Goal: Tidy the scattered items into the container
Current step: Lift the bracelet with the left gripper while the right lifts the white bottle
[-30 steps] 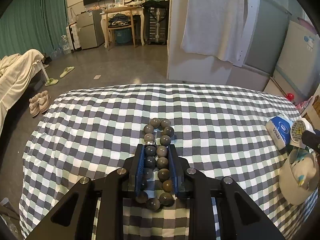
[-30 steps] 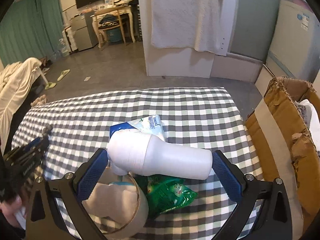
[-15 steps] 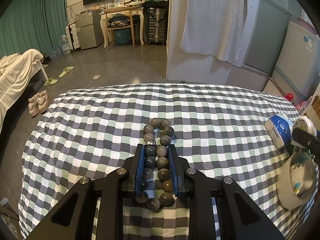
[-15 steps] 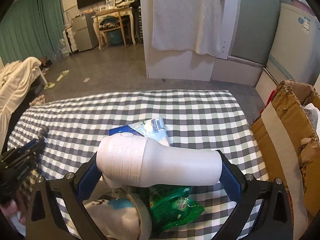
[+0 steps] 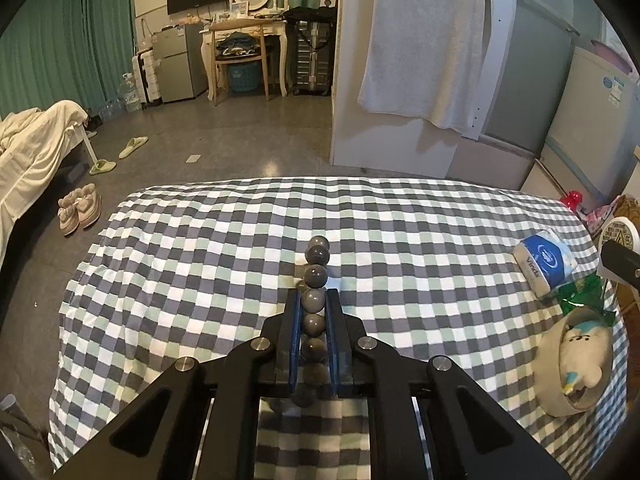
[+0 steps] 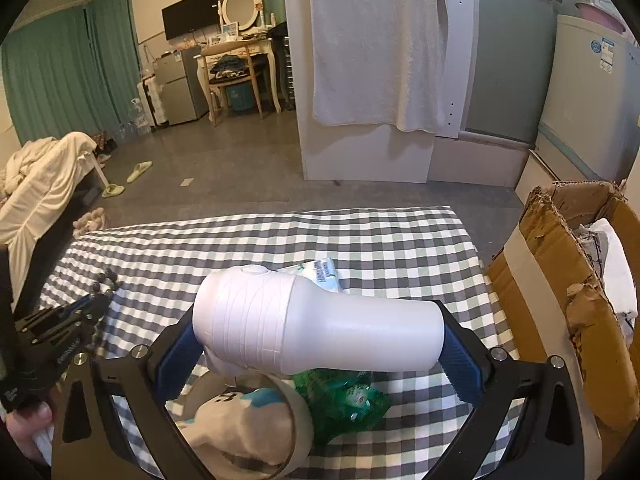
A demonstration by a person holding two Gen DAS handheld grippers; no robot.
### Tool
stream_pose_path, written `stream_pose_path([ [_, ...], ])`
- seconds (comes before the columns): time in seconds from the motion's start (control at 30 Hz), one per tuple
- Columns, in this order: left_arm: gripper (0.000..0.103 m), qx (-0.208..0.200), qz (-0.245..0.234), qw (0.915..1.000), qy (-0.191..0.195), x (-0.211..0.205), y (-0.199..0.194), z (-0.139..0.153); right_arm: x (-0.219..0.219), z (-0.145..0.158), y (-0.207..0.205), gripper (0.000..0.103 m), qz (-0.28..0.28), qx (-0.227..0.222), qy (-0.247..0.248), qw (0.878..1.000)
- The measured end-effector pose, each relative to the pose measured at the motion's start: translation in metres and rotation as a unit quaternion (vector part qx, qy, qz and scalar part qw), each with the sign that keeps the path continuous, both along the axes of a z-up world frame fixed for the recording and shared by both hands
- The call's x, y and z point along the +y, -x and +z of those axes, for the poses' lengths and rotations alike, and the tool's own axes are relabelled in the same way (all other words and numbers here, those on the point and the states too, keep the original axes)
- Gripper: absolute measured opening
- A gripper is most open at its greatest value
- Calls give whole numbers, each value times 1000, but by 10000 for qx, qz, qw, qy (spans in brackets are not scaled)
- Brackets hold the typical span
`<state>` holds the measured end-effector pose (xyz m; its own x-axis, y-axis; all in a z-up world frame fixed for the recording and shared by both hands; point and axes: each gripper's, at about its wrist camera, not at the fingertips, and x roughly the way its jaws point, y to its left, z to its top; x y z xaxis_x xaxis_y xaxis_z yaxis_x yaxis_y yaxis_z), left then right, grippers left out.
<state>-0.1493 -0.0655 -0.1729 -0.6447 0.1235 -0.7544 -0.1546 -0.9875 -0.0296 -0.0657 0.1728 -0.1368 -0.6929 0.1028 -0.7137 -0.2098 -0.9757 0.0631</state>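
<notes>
My left claw (image 5: 314, 312) pinches the bead bracelet (image 5: 315, 276); my right claw (image 6: 320, 344) clamps the white bottle (image 6: 316, 324), carrying next to the cardboard box (image 6: 560, 280) on its right.

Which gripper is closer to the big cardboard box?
The right hand-held gripper, holding the white bottle, sits just beside the box. The left hand-held gripper, holding the beads, is far across the table.

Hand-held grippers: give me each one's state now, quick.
Left hand-held gripper: shut on the bead bracelet.
Right hand-held gripper: shut on the white bottle, held end to end.
</notes>
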Motion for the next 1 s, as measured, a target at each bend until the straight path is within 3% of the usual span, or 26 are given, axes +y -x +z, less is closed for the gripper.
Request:
stream_pose_path([
  [1.0, 11, 905, -17, 9956, -258, -8, -79, 105, -29, 65, -76, 102, 351, 700, 39, 9969],
])
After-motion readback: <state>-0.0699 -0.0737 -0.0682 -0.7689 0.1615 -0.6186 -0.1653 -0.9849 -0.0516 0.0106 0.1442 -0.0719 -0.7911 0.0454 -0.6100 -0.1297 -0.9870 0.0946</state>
